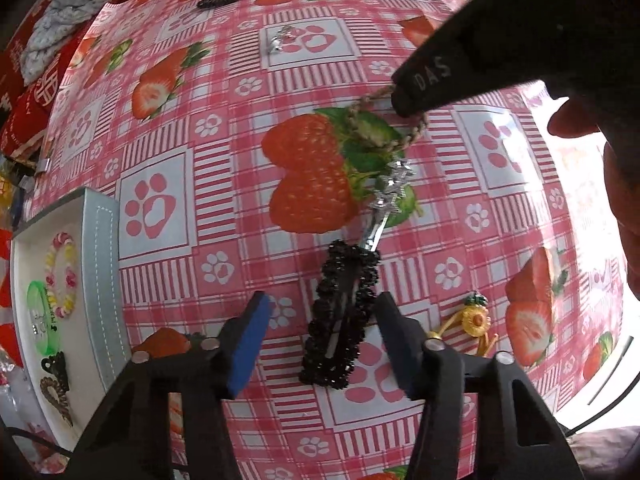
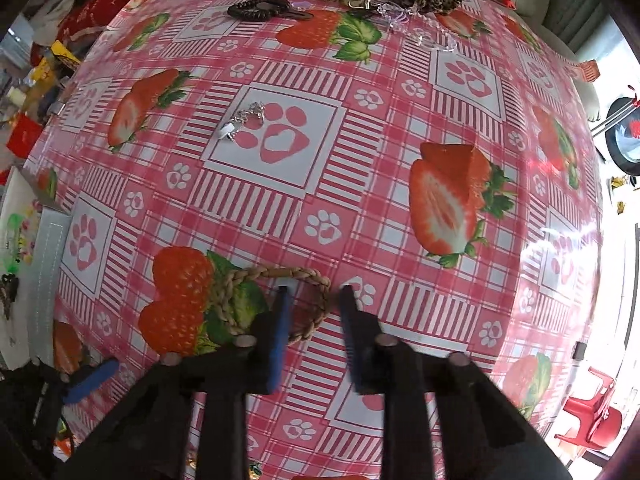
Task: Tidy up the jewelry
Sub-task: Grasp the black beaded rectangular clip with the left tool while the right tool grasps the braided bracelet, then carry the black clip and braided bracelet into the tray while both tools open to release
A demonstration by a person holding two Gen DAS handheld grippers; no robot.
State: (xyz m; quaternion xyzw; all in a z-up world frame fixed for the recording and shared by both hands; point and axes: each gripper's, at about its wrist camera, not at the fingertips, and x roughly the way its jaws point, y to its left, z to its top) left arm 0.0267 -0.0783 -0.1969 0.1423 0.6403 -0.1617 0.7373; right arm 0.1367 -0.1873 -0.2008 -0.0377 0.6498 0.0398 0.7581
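- Hovering low over a table [image 1: 440, 240] covered in a pink strawberry-print cloth, the left gripper [image 1: 320, 320] has its blue-padded fingers [image 1: 250, 344] spread either side of a black beaded hair clip [image 1: 340, 316], not yet touching it.
- The clip lies flat, its far end touching a silver sparkly hairpin [image 1: 390, 192].
- The right gripper [image 2: 312, 312], fingers also spread, straddles the near edge of a braided rope bracelet [image 2: 272, 304]; one finger sits inside the loop.
- A grey jewelry box [image 1: 102, 280] waits at the table's left edge, already holding a beaded bracelet [image 1: 62, 276] and a green bangle [image 1: 40, 316].
- A gold pineapple charm [image 1: 476, 318] lies just right of the left gripper.
- Risk, as I judge it: closing on the clip may drag the silver hairpin along, and the thin clip could slip flat from the pads.
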